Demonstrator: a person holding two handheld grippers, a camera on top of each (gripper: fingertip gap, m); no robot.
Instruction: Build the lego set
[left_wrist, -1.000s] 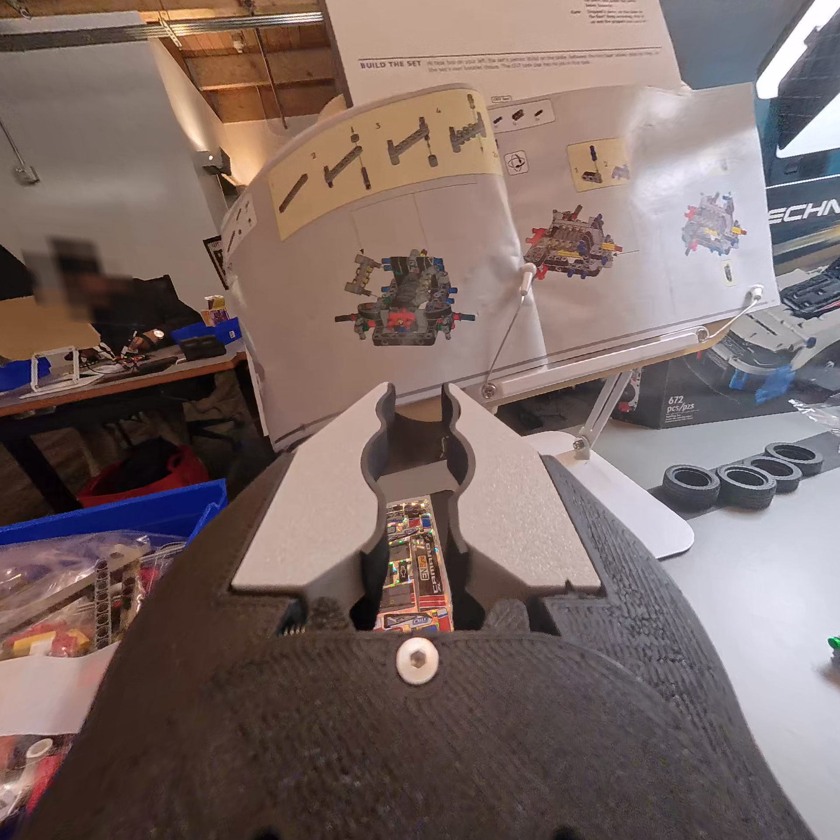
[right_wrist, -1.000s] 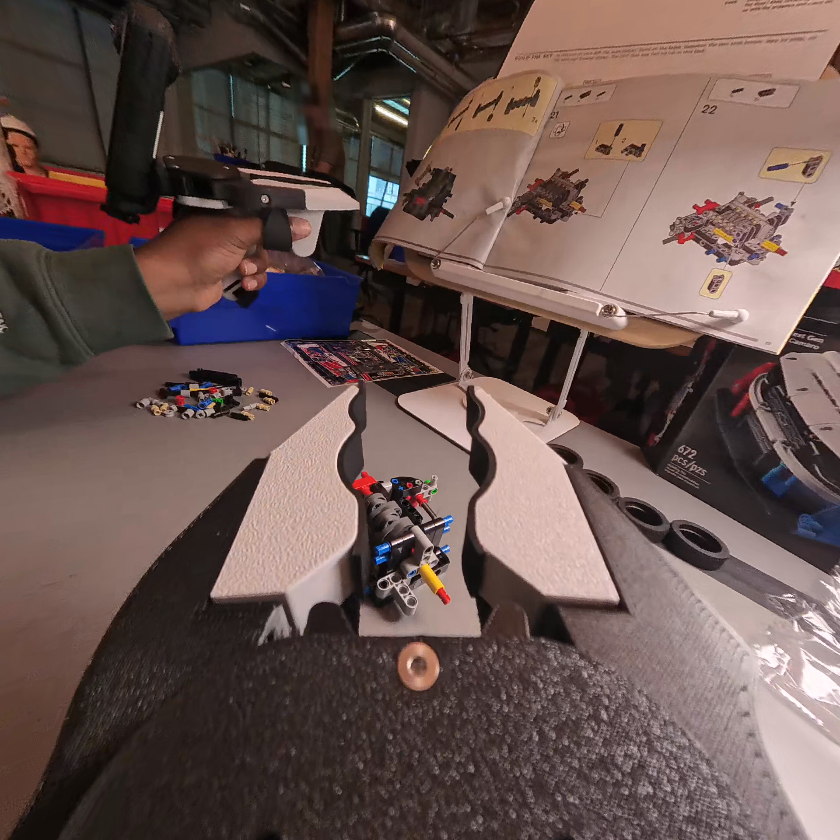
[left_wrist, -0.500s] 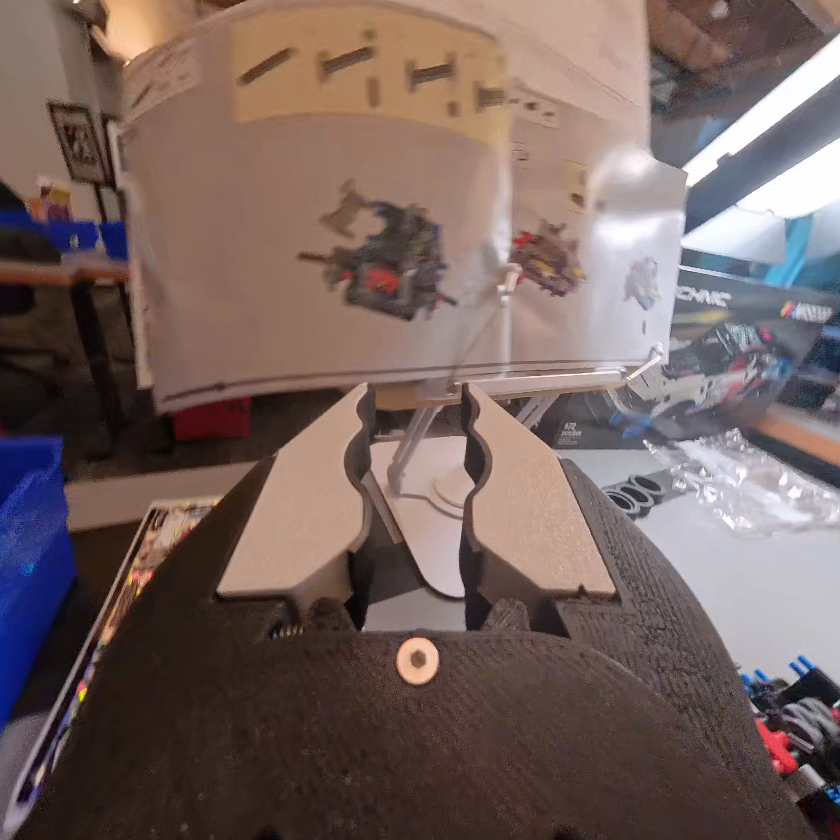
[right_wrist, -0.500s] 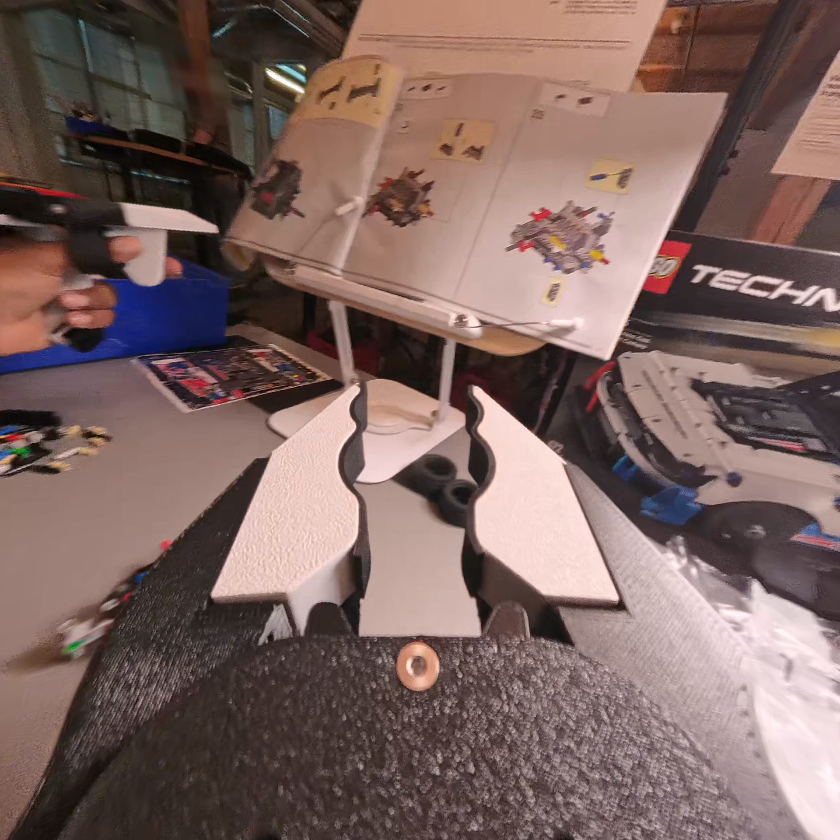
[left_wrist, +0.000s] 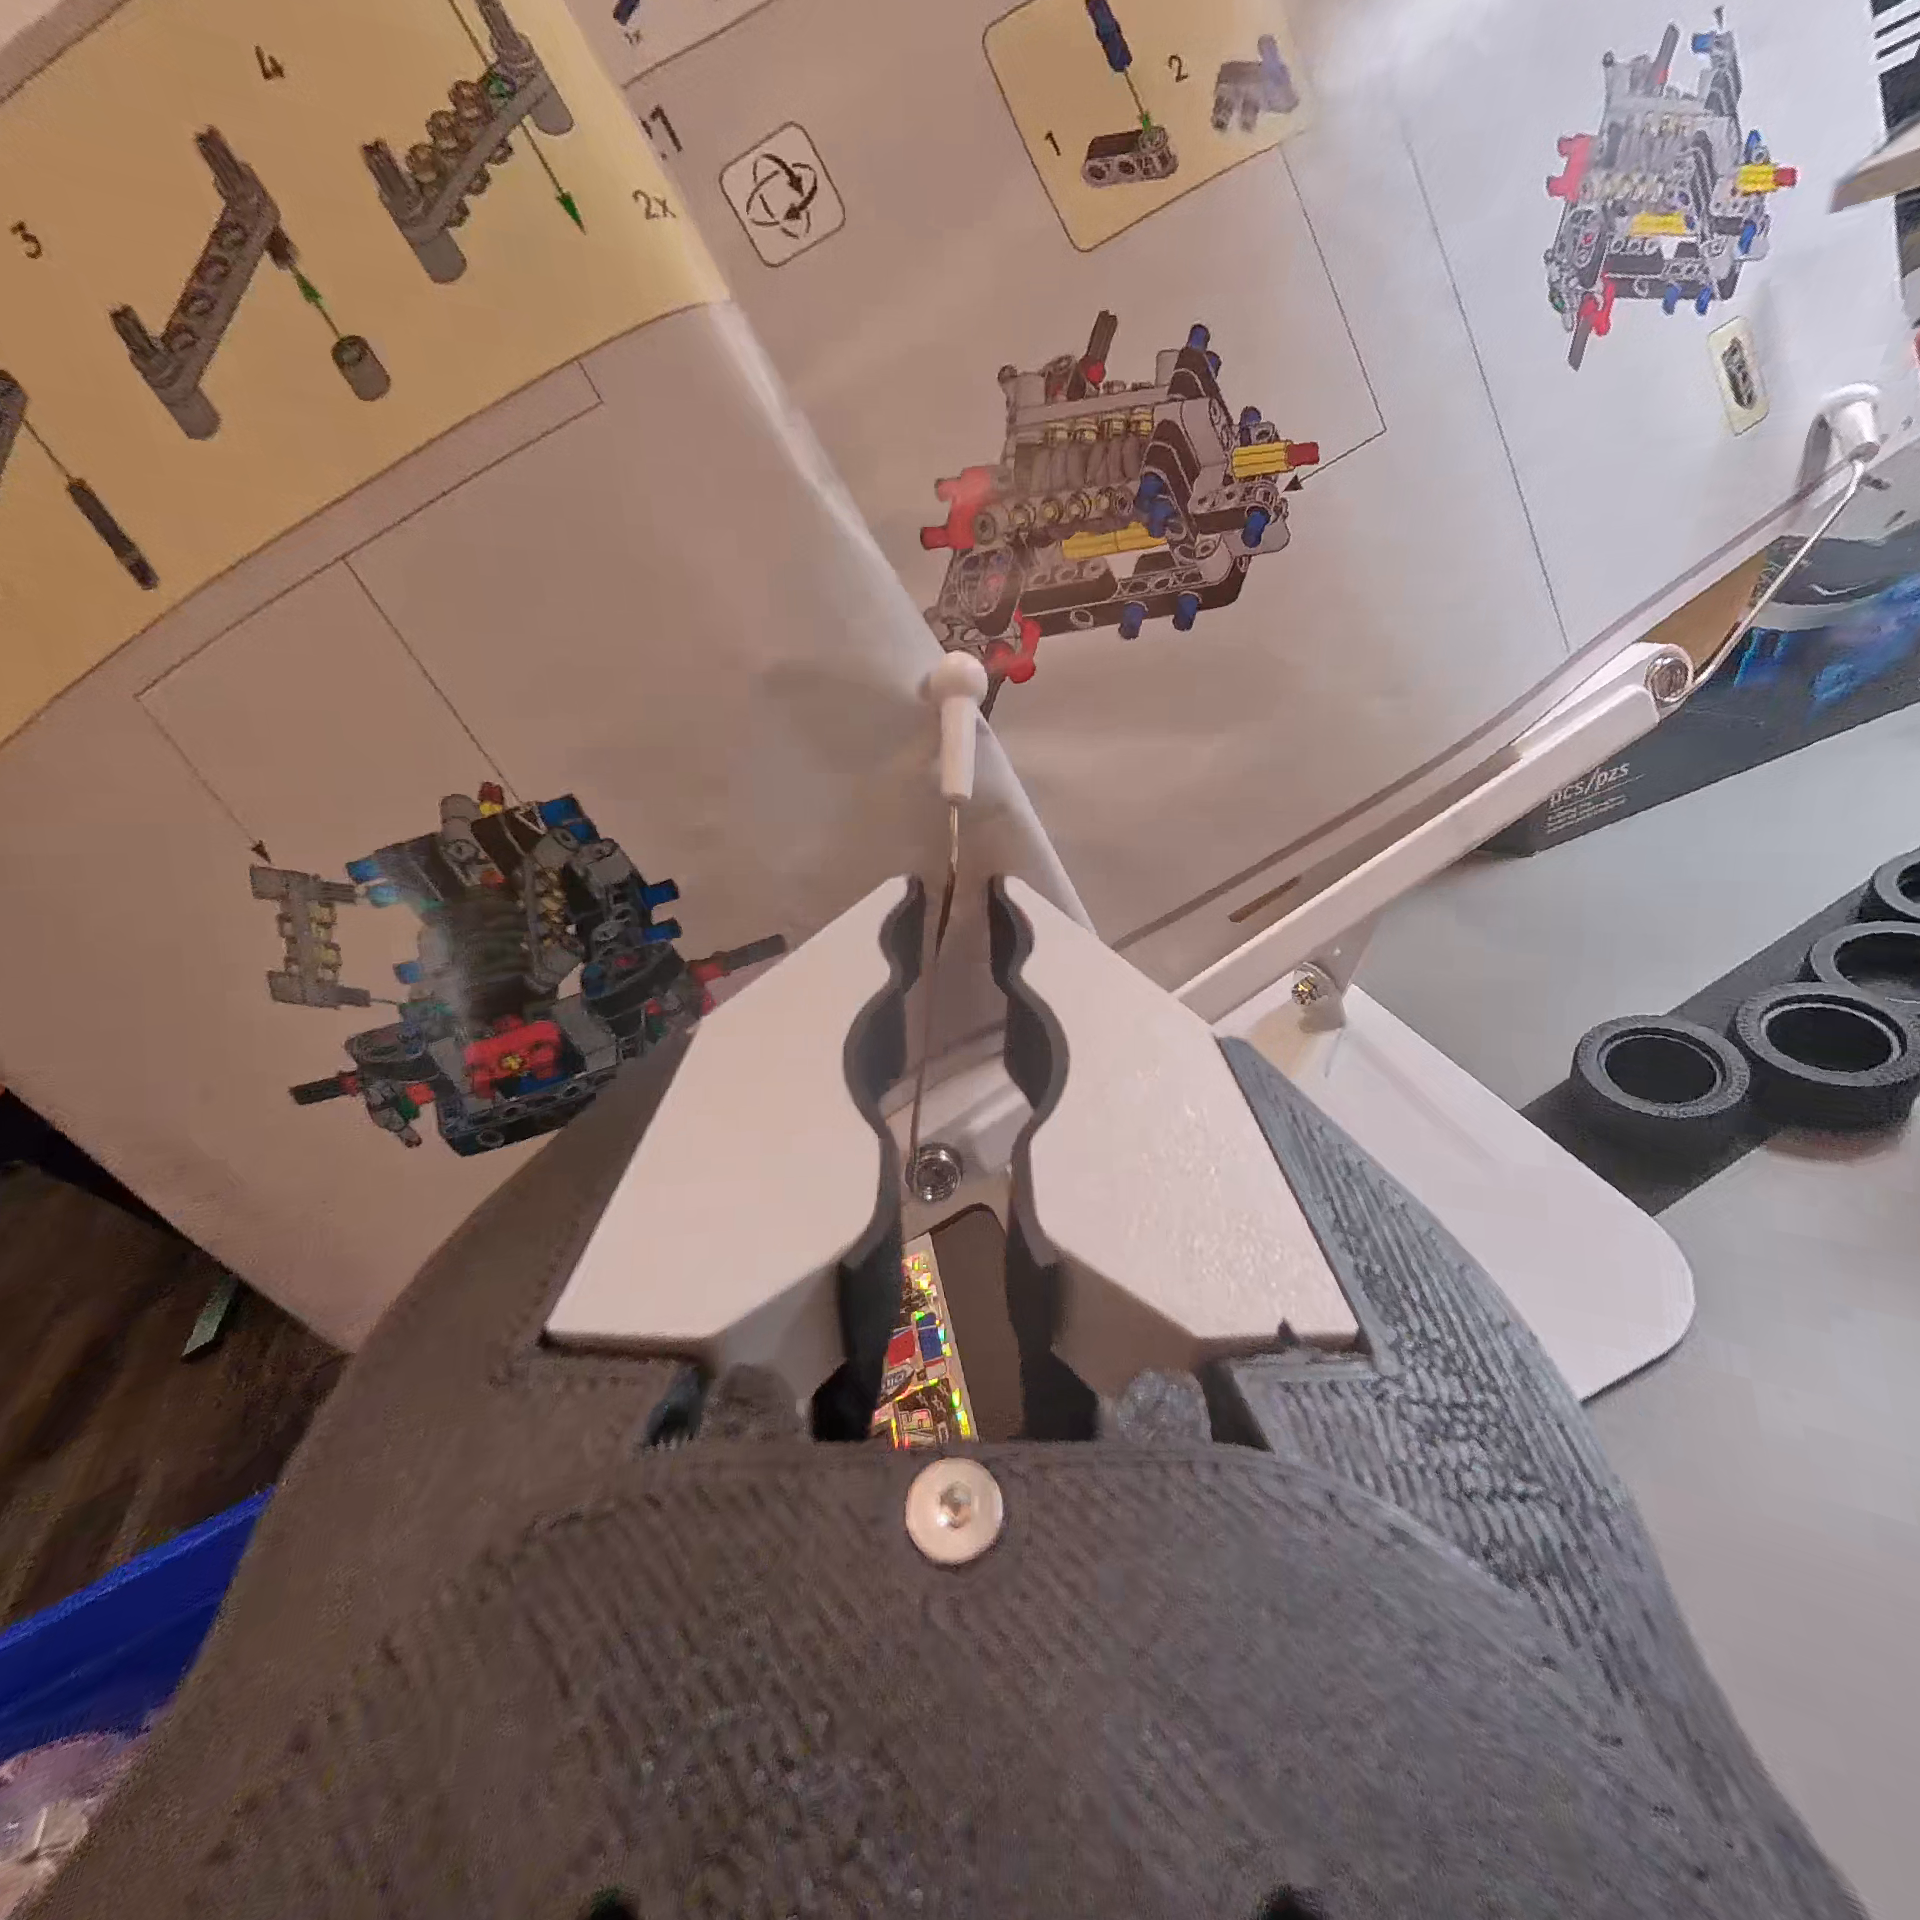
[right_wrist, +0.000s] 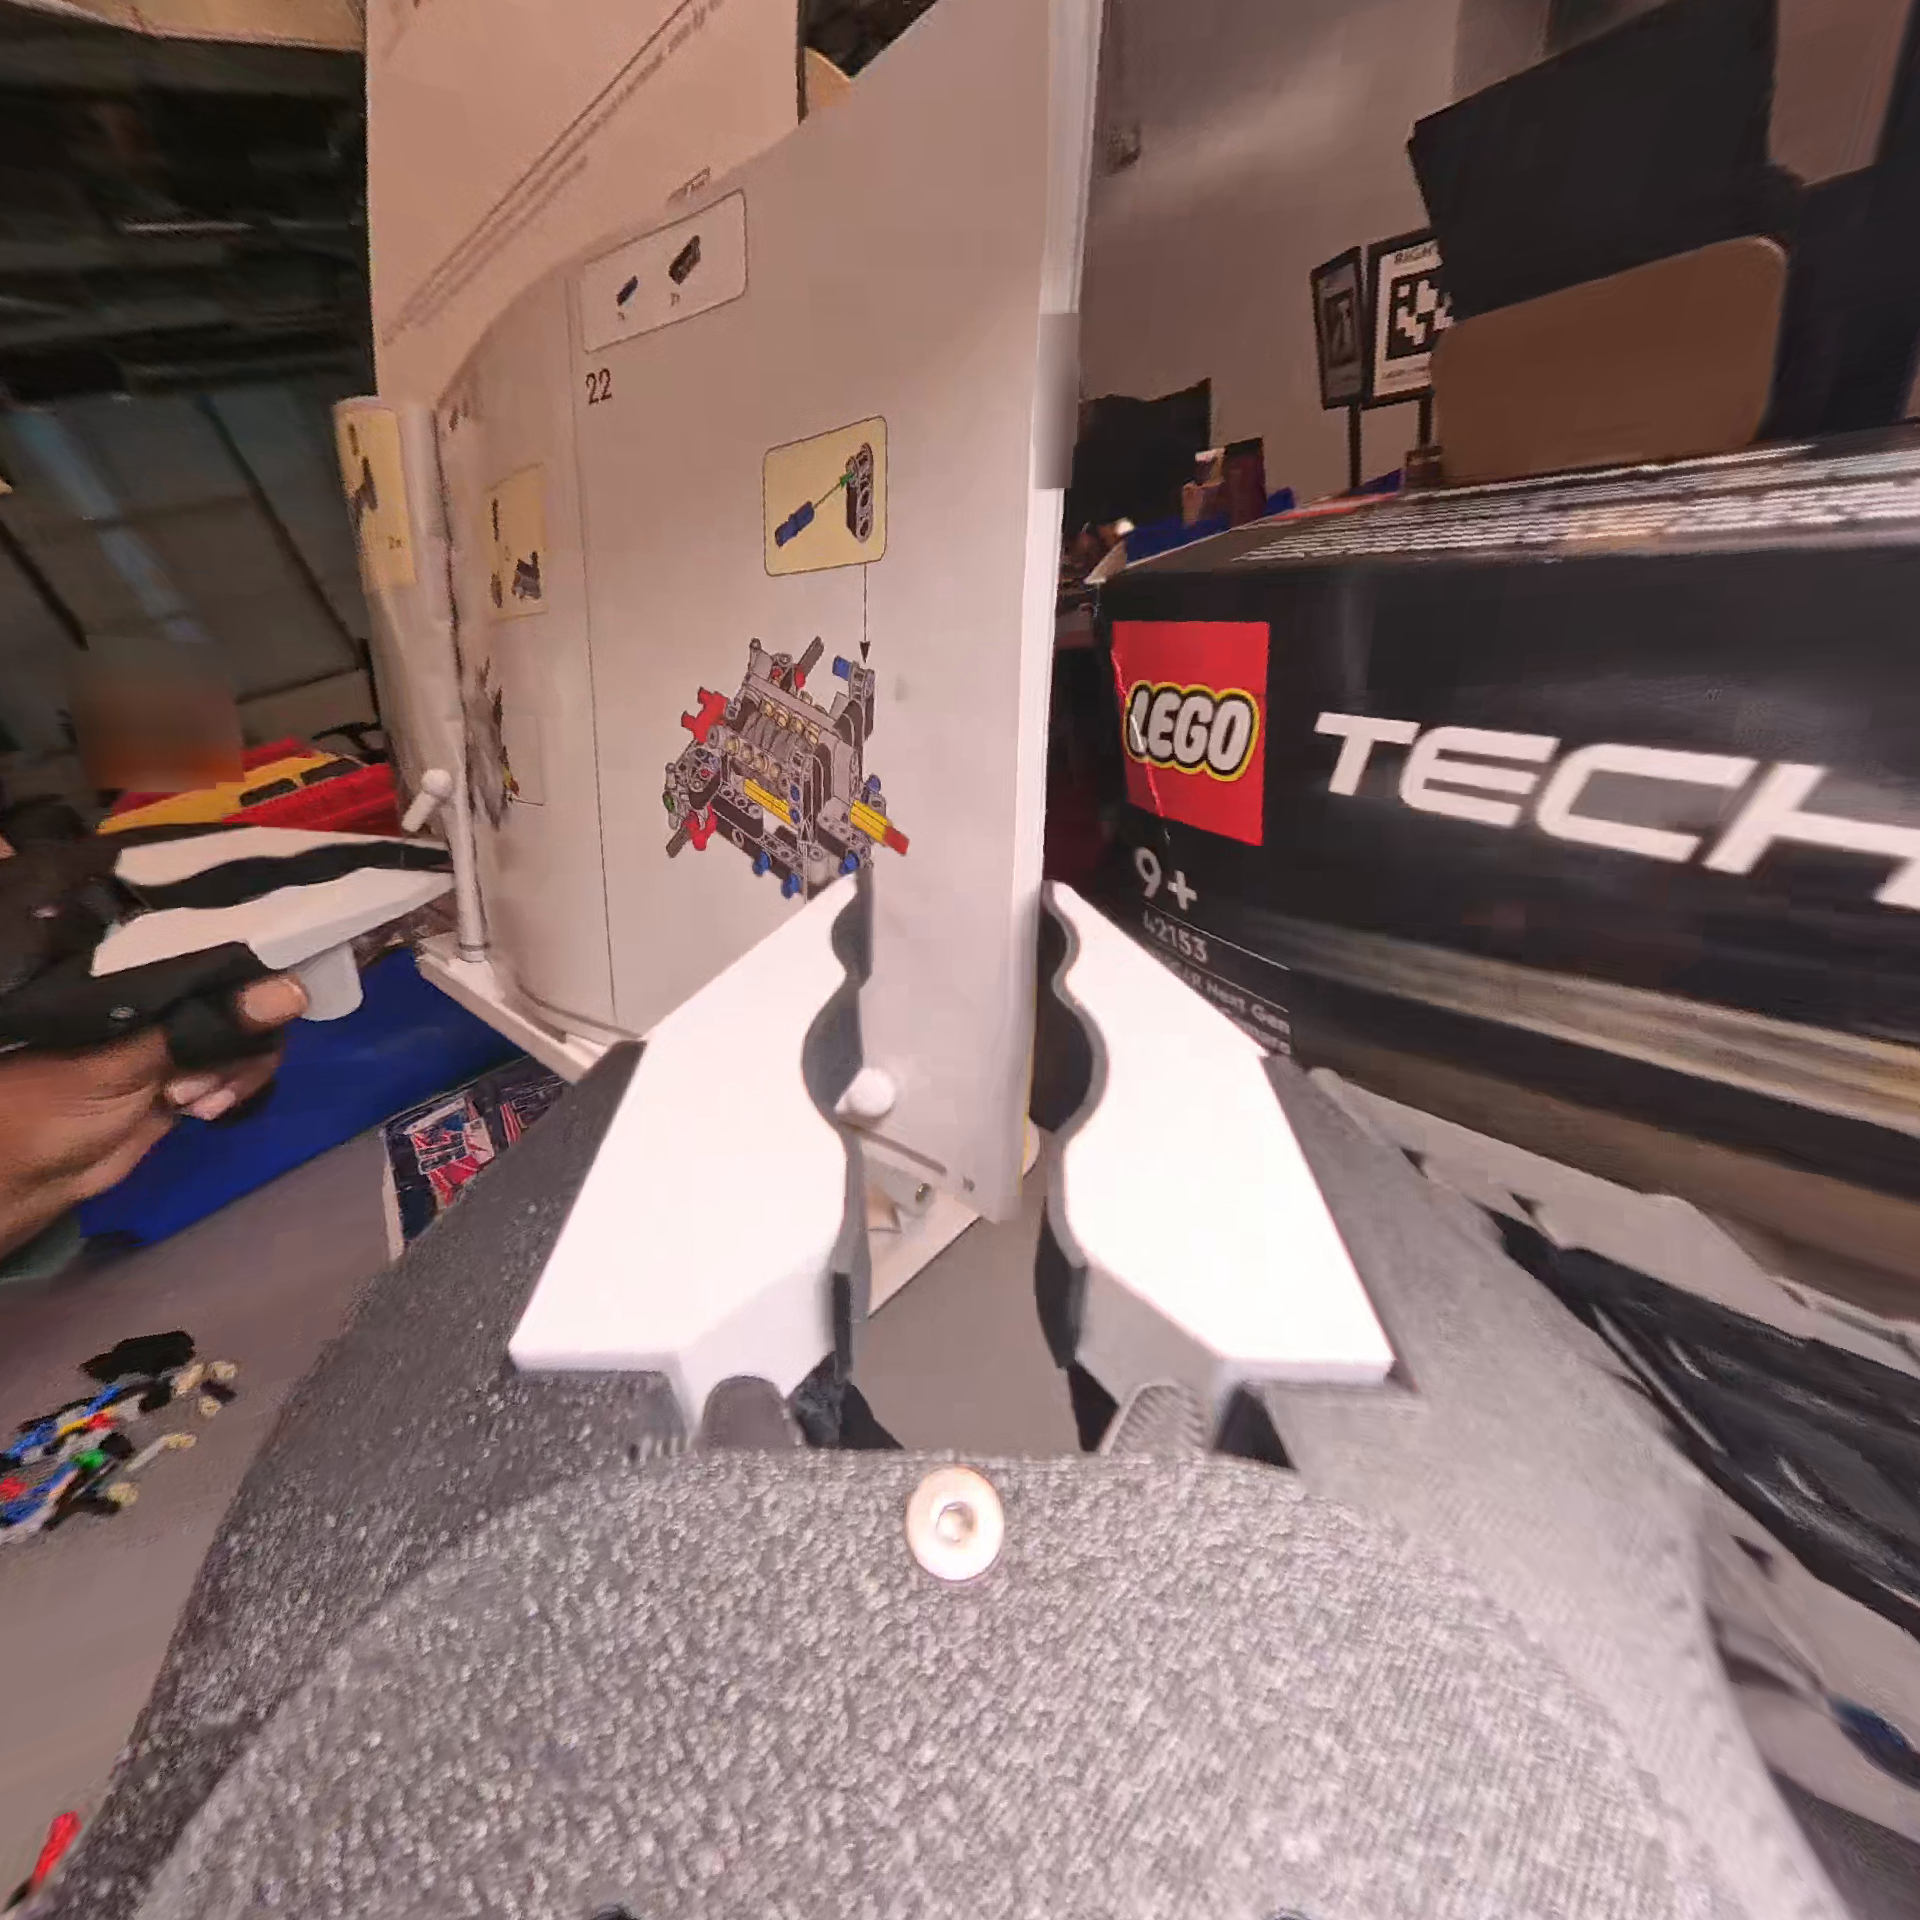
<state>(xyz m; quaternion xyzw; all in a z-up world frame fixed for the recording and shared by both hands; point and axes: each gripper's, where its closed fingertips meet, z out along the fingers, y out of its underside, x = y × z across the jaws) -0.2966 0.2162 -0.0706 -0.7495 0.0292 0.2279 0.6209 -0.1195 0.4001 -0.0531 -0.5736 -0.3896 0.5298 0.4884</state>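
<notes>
Left wrist view shows the left claw (left_wrist: 951, 904) open a little and holding nothing, right up against the instruction book (left_wrist: 623, 623) on its white stand (left_wrist: 1434, 1174). A thin wire page clip (left_wrist: 954, 717) stands upright between its fingers. The right claw (right_wrist: 951, 914) is open wider, also empty, at the book's right edge, near the black box (right_wrist: 1507, 831). Loose lego pieces (right_wrist: 94, 1444) lie on the counter (right_wrist: 260, 1288), far left of the book. I think the right claw is nearer to turn the page.
</notes>
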